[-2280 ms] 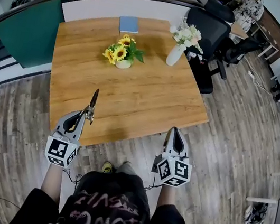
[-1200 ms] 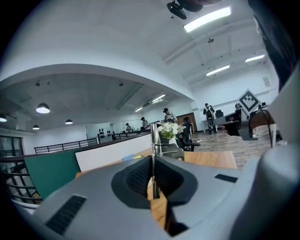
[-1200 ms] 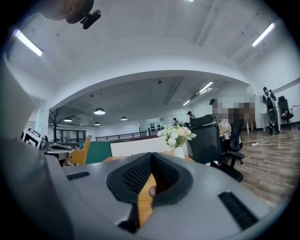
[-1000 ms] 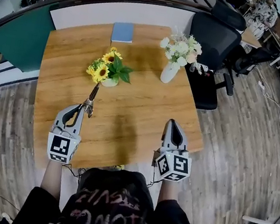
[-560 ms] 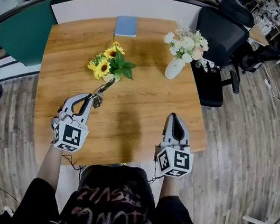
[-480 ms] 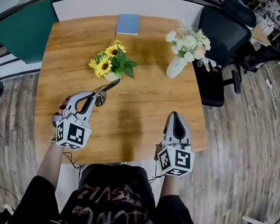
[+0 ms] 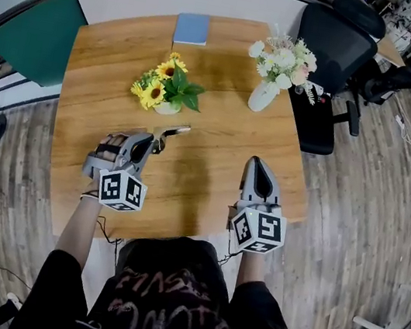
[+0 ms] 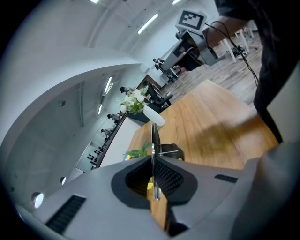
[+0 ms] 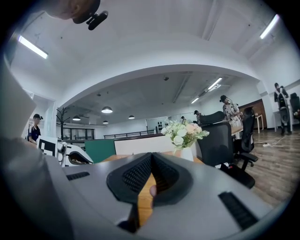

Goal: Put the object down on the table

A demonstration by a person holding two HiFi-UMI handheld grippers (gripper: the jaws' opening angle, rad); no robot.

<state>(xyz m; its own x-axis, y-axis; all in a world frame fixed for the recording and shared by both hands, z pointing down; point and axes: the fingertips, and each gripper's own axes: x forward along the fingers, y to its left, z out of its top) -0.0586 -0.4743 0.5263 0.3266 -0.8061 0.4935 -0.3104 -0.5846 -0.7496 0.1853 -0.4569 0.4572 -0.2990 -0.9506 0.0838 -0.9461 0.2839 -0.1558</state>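
on my left gripper the cube carries black-and-white square markers. its jaws are clamped nearly together on a thin metal tool, which sticks out past the tips, angled to the right, over the wooden table; whether it touches the wood i cannot tell. in the left gripper view the tool stands edge-on between the ribbed pads. just beyond its tip sits a pot of sunflowers, and farther ahead a blue book. the print on my dark shirt is too distorted to read. to the right, my right gripper has its own marker cube; its jaws are pressed together with nothing in them. ahead of it stands a white vase of pale flowers.
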